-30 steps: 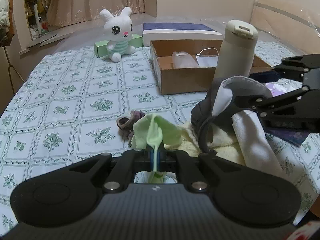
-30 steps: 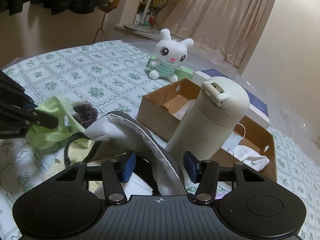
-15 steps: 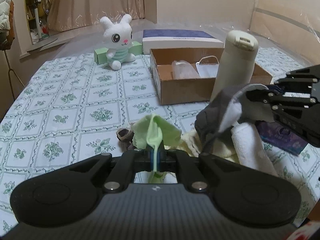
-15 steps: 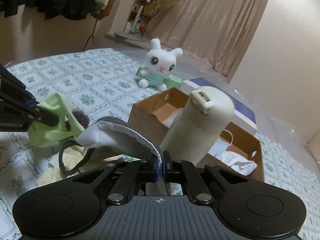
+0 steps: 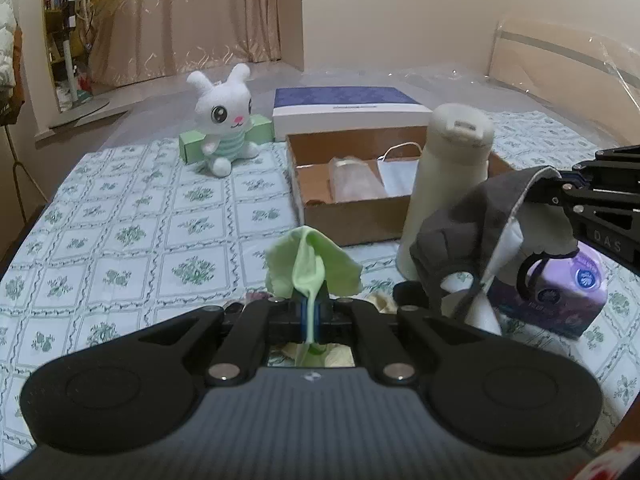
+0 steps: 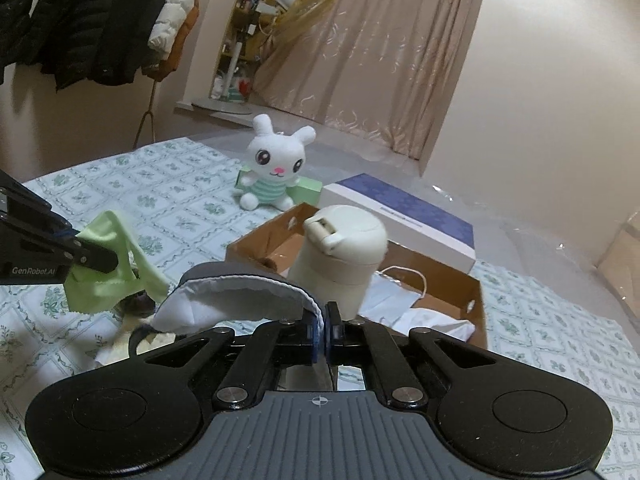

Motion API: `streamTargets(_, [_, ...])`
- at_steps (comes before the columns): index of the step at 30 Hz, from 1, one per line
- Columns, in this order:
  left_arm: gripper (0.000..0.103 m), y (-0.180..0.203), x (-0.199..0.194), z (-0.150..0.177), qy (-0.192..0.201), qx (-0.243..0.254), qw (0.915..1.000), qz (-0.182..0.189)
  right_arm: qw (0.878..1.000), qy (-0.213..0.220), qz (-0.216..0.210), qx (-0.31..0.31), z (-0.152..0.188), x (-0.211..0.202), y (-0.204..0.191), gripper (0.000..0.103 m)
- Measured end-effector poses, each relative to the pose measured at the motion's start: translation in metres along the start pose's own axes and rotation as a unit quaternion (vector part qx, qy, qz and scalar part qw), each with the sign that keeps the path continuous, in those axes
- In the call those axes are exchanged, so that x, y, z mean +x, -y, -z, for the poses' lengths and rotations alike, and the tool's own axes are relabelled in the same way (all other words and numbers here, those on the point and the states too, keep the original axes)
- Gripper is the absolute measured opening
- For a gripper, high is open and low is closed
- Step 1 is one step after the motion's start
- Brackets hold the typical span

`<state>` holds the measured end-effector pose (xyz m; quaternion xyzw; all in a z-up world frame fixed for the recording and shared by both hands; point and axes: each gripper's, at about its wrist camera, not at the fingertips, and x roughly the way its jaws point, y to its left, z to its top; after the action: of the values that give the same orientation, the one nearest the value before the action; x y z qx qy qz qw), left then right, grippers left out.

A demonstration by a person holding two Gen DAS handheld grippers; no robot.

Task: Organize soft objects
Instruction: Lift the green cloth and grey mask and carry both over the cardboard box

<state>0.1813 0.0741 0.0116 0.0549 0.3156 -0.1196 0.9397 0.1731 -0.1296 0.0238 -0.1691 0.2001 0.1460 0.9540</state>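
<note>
This is a room in a home, most likely a bedroom or living room. Long beige curtains with a pale wavy pattern (image 6: 352, 68) hang to the floor along the far wall. Dark padded jackets and a white one (image 6: 92, 16) hang on a stand in the corner. Behind the curtain edge stands a narrow shelf crowded with books and small things (image 5: 60, 28). The surface wears a white cloth with green flower squares (image 5: 120, 216), a household tablecloth. On it sit a white plush rabbit in a striped green shirt (image 5: 224, 120), a cream insulated bottle with a flip lid (image 5: 448, 184) and an open brown cardboard box (image 5: 340, 216).
</note>
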Motion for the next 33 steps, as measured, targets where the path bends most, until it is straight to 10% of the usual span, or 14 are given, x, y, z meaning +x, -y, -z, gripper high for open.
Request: streamTargets(33, [0.003, 0.047, 0.026, -0.049, 0.01, 0.038, 0.9979, 0.052, 0.993, -0.019, 0.093, 0.068, 0.007, -0.02, 0.085, 0.003])
